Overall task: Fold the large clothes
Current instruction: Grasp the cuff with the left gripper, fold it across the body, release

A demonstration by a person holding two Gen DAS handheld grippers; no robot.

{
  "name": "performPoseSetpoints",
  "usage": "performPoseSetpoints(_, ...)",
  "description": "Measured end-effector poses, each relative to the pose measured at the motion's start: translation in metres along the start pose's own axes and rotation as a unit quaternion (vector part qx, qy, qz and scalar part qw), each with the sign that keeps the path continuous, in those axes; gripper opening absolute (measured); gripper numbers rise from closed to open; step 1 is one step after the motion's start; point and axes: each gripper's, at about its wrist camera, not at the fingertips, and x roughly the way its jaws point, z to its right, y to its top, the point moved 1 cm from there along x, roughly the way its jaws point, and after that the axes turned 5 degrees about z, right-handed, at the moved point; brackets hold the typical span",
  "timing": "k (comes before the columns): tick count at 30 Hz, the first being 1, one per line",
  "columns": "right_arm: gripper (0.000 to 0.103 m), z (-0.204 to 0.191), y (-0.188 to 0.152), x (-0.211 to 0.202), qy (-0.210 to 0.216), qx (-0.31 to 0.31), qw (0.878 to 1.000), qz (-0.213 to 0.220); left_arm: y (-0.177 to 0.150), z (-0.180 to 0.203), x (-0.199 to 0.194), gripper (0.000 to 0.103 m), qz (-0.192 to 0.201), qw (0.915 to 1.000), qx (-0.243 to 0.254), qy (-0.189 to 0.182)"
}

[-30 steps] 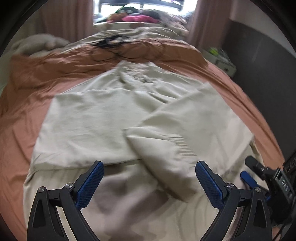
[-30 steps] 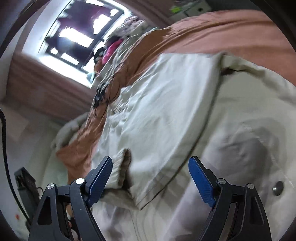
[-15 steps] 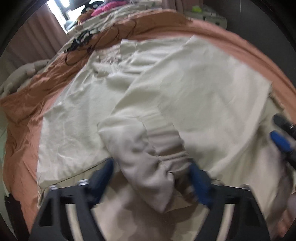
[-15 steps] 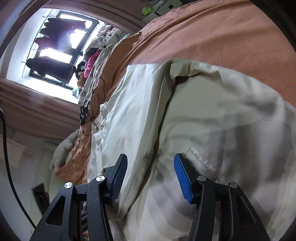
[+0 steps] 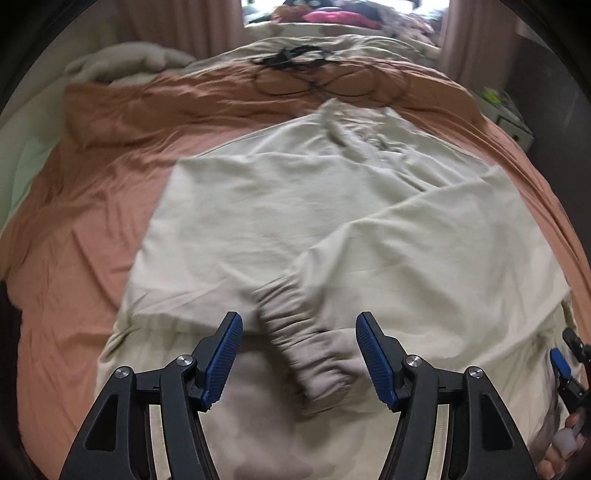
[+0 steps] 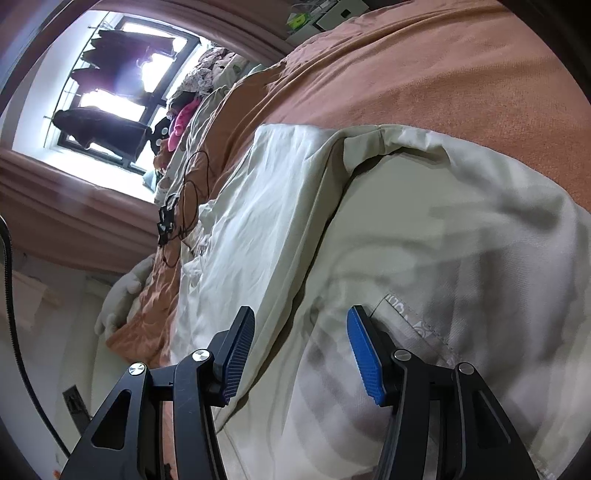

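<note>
A large cream garment (image 5: pixel 295 206) lies spread on the bed's rust-brown cover (image 5: pixel 92 229), with one sleeve folded across it. The sleeve's ribbed cuff (image 5: pixel 306 343) lies between the open jaws of my left gripper (image 5: pixel 299 354), which hovers just over it, holding nothing. My right gripper (image 6: pixel 301 350) is open and straddles a fold of the garment (image 6: pixel 277 229) near its right edge, close to a printed hem strip (image 6: pixel 417 325). The right gripper also shows in the left wrist view (image 5: pixel 565 365) at the far right.
Black cables (image 5: pixel 306 70) lie on the cover beyond the garment. A pale blanket (image 5: pixel 125 62) sits at the bed's far left, a pile of clothes (image 5: pixel 332 14) by the window, and a white box (image 5: pixel 509 114) to the right.
My left gripper swung back to face up the bed and its jaws narrowed around the sleeve cuff. My right gripper moved lower along the garment's right edge, jaws narrower than a second ago.
</note>
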Motion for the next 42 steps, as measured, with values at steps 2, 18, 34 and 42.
performPoseSetpoints(2, 0.054, -0.001, 0.000, 0.000, 0.001, -0.001, 1.000, 0.001, -0.002, -0.007, 0.002, 0.066, -0.007, 0.9998, -0.012, -0.011)
performPoseSetpoints(18, 0.051, 0.002, 0.020, 0.011, 0.036, 0.038, 0.999, 0.010, -0.015, 0.003, 0.043, 0.010, -0.050, 0.9975, -0.029, -0.039)
performPoseSetpoints(34, 0.010, 0.006, 0.059, 0.057, -0.010, 0.070, 0.997, 0.018, 0.049, -0.020, 0.065, 0.008, -0.002, 0.9998, -0.020, -0.006)
performPoseSetpoints(42, 0.014, 0.003, 0.060, 0.065, -0.031, 0.058, 0.998, 0.005, 0.041, -0.033, 0.104, 0.013, -0.029, 0.9985, -0.047, -0.004)
